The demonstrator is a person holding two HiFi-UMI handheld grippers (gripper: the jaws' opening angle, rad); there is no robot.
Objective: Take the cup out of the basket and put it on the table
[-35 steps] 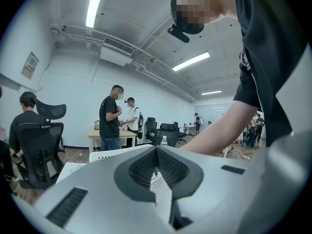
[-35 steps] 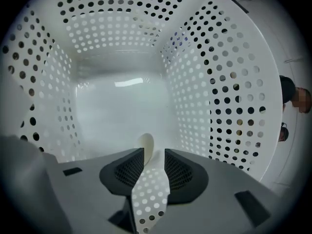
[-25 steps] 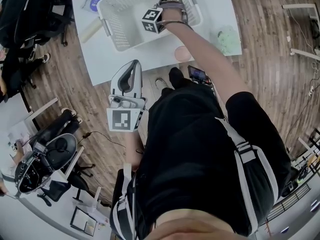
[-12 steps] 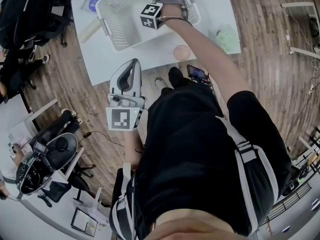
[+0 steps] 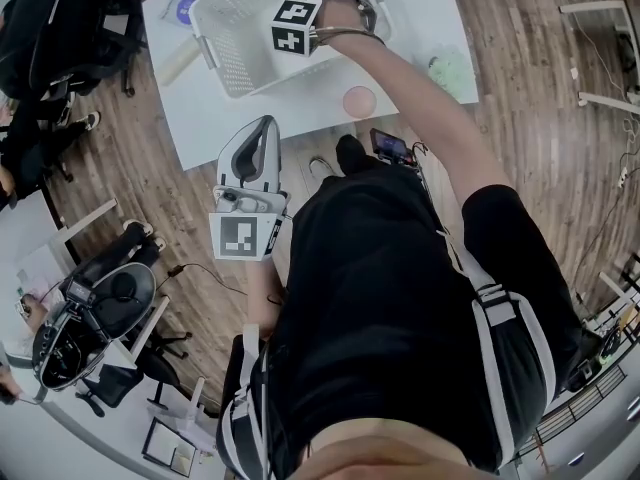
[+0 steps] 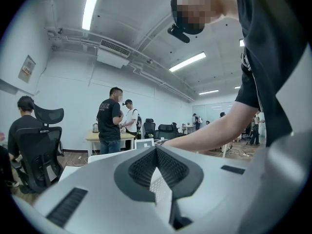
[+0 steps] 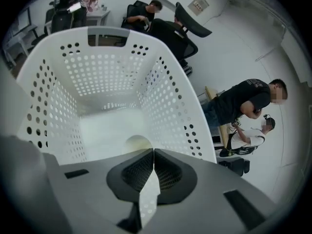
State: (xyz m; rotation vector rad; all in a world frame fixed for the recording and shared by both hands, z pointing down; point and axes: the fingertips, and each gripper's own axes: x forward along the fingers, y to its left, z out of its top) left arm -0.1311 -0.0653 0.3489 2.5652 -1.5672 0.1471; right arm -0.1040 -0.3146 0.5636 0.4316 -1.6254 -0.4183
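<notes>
A white perforated basket point(image 5: 232, 40) stands on the white table point(image 5: 250, 116). My right gripper point(image 7: 154, 151) hangs over the inside of the basket point(image 7: 170, 91), pointing steeply down. Its jaws are shut on the rim of a pale cup point(image 7: 132, 142), which shows as a yellowish arc just past the tips, with the blurred body below. In the head view the marker cube point(image 5: 295, 26) and the hand hide the cup. My left gripper point(image 5: 263, 133) is held level off the table's near edge. In its own view the left gripper point(image 6: 156, 148) is shut and holds nothing.
On the table near the basket lie a pink round object point(image 5: 358, 100), a pale green object point(image 5: 452, 68), a light roll point(image 5: 180, 60) and a blue-labelled item point(image 5: 183, 8). Black office chairs point(image 5: 60, 28) stand to the left. Several people stand behind the table.
My right gripper has risen inside the basket with the cup's rim in its jaws. The left gripper has stayed where it was.
</notes>
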